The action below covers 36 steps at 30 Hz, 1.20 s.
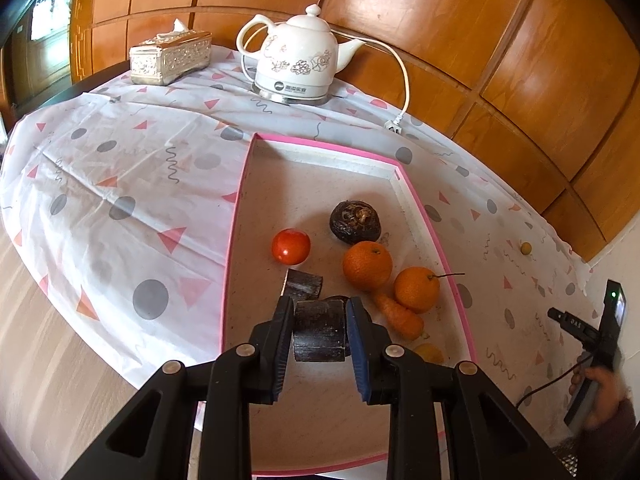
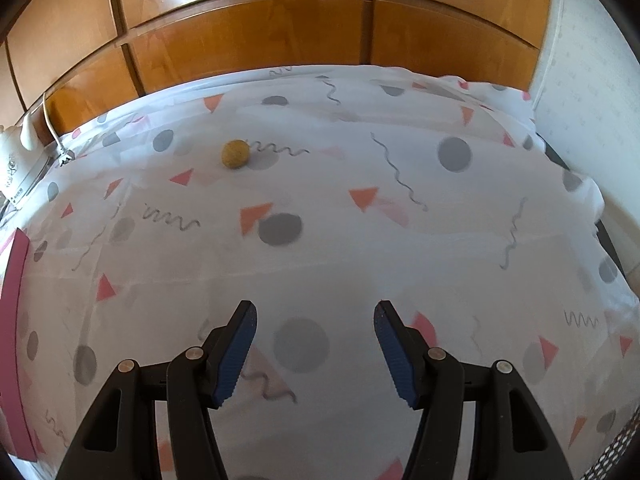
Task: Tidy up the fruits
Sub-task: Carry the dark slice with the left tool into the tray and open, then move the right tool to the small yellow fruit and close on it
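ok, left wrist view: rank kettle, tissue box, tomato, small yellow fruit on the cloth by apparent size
1. Kettle
2. Tissue box
3. Tomato, though it sits nearer the camera
4. Small yellow fruit, clearly smallest

Your left wrist view looks steeply down from close above the pink tray [image 1: 236, 208], facing the wood wall [image 1: 440, 20]. Your right wrist view tilts down at bare cloth [image 2: 360, 248] beside it. Both share the yellow fruit [image 1: 525, 247] [image 2: 236, 153], tray edge [image 2: 14, 320] and wall.

Clothed table [image 1: 120, 184]: tray [image 1: 236, 216], kettle [image 1: 296, 60], tissue box [image 1: 170, 58].
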Available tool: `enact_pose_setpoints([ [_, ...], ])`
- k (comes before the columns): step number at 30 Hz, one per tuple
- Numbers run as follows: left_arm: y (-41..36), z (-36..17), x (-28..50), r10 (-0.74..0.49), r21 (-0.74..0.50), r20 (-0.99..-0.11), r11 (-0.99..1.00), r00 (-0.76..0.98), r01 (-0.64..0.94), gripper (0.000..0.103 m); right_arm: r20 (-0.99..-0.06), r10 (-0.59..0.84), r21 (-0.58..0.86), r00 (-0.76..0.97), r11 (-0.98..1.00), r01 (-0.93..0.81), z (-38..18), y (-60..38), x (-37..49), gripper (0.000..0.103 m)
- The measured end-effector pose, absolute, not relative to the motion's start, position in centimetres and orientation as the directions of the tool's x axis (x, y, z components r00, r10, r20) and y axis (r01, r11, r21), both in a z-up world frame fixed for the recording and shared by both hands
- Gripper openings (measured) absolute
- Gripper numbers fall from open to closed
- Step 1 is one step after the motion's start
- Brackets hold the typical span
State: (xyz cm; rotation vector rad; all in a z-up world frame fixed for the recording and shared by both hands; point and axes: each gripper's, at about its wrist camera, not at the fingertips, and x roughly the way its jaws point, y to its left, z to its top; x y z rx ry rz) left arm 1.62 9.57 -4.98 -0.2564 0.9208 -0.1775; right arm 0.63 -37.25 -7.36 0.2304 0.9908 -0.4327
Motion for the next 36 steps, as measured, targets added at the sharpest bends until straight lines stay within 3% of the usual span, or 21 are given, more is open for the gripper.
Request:
enact_pose_setpoints([
  [9,9.6,-5.3,1.7,-0.244,-0.282,-0.773,0.959,0.586,0.026,0.034,-0.835,-0.192,0.043,0.515,0.912,0.408,-6.1,-38.4,5.5,0.062],
  [22,9.5,-5.9,2.1,-0.218,-0.262,-0.798,0.965,0.562,0.003,0.035,-0.856,-0.155,0.072,0.494,0.909,0.41,-7.4,-39.7,13.1,0.062],
  [24,9.5,-5.9,2.2,-0.216,-0.261,-0.799,0.965,0.561,0.001,0.035,-0.857,-0.16,0.063,0.489,0.911,0.409,-7.6,-39.8,14.0,0.057],
  [28,9.4,-5.9,2.3,-0.215,-0.257,-0.802,0.966,0.557,0.002,0.036,-0.866,-0.17,0.037,0.47,0.916,0.401,-8.0,-39.9,15.6,0.056],
  [32,9.4,-5.9,2.3,-0.208,-0.253,-0.804,0.968,0.556,-0.003,0.039,-0.88,-0.161,0.022,0.447,0.926,0.377,-8.7,-39.7,16.7,0.027],
  [36,9.5,-5.9,2.3,-0.202,-0.251,-0.807,0.968,0.555,-0.012,0.039,-0.878,-0.168,-0.01,0.448,0.942,0.335,-8.6,-39.0,16.7,0.026],
])
